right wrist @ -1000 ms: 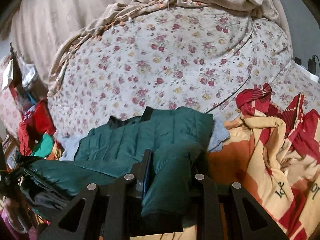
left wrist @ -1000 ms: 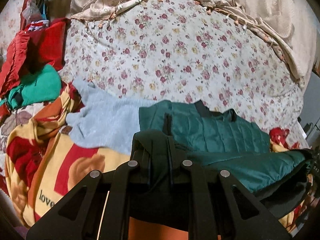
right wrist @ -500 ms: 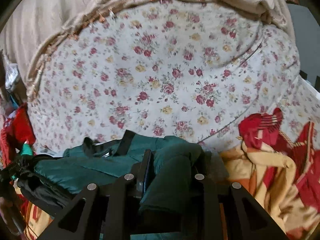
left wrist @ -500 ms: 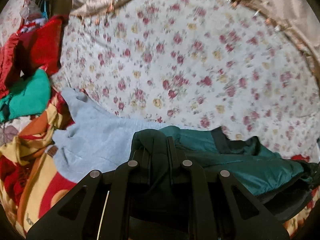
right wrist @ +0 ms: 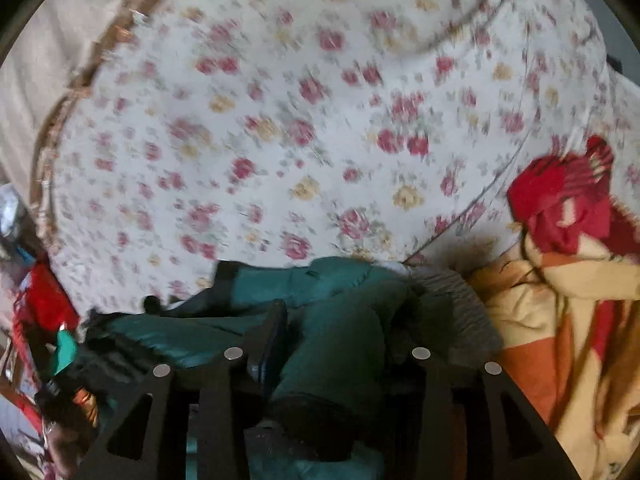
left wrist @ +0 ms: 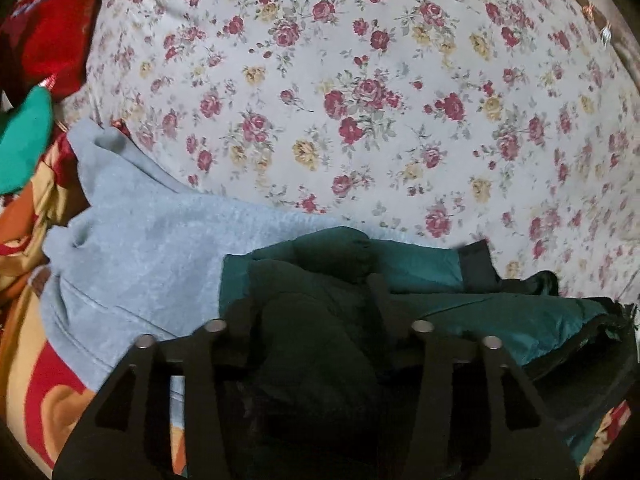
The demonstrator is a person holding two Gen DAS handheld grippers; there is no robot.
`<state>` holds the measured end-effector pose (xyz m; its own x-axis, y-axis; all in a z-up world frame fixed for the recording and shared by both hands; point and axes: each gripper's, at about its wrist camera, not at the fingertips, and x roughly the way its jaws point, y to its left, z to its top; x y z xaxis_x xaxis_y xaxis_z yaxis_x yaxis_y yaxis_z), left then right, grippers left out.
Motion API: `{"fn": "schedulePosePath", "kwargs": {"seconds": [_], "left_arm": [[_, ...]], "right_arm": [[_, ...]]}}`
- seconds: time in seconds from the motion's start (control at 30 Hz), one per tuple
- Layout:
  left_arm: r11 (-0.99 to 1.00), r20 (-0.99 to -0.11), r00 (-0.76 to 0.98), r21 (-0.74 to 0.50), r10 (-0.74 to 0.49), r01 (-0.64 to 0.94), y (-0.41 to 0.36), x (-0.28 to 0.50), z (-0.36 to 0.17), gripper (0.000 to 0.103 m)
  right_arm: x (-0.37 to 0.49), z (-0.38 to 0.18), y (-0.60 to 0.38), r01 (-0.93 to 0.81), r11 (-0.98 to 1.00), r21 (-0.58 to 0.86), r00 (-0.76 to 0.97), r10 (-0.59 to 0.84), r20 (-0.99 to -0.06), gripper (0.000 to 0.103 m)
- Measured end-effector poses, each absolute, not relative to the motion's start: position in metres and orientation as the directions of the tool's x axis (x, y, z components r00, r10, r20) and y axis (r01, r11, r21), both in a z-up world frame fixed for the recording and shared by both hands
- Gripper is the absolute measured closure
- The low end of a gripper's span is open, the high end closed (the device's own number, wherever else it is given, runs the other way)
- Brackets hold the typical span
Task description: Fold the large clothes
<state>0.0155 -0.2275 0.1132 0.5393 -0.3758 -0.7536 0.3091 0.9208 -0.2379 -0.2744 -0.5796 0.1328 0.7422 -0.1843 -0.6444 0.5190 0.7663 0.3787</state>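
A dark green quilted jacket point(left wrist: 500, 320) lies folded across the near edge of a floral bed sheet point(left wrist: 360, 120), partly on top of a light grey-blue sweater point(left wrist: 152, 248). My left gripper point(left wrist: 306, 294) is low over the jacket's left end. Its jaws are opening, and a dark fold of jacket lies loose between the spread fingers. In the right wrist view, the jacket point(right wrist: 320, 284) has a sleeve running between the fingers of my right gripper point(right wrist: 340, 312). These jaws are opening too, and the pads stand off the sleeve.
A yellow, orange and red blanket point(left wrist: 48, 392) is bunched at the left, seen also as the blanket point(right wrist: 560, 340) at the right. Red cloth point(left wrist: 52, 32) and a bright green garment point(left wrist: 24, 140) are piled far left. A beige cover point(right wrist: 36, 72) rims the bed's far side.
Both grippers moved forward and down toward the bed, bringing the jacket edge with them. Both sets of fingers, earlier pinched on jacket fabric, now stand apart.
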Motion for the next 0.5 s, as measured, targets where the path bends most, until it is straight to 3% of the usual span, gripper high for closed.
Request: {"fn": "schedulePosePath", "kwargs": {"seconds": [0.13,0.2,0.3,0.4,0.43,0.5], "left_arm": [[0.919,-0.754,0.538,-0.234,-0.377,0.316,-0.231,0.015,0.114,0.048],[0.918,-0.753,0.536,-0.241,-0.381,0.314,-0.231,0.016,0.114,0.046],[0.913,-0.751,0.529,-0.257,-0.395,0.317,-0.229,0.017,0.114,0.044],[0.902,-0.75,0.508,-0.296,-0.423,0.314,-0.222,0.02,0.119,0.041],[0.896,-0.746,0.502,-0.315,-0.437,0.312,-0.219,0.02,0.122,0.039],[0.881,-0.724,0.503,-0.362,-0.472,0.305,-0.209,0.017,0.133,0.025]], "right_arm": [[-0.304,0.162,-0.542,0.485,0.814,0.318,0.785,-0.245,-0.57,0.057],[-0.316,0.171,-0.533,0.491,0.811,0.32,0.798,-0.271,-0.538,0.049],[-0.324,0.18,-0.515,0.435,0.834,0.34,0.84,-0.24,-0.487,0.042],[-0.306,0.176,-0.488,0.317,0.892,0.323,0.855,-0.121,-0.505,0.042],[-0.287,0.168,-0.474,0.264,0.916,0.301,0.832,-0.059,-0.552,0.042],[-0.256,0.156,-0.457,0.22,0.942,0.253,0.795,-0.023,-0.606,0.042]]}}
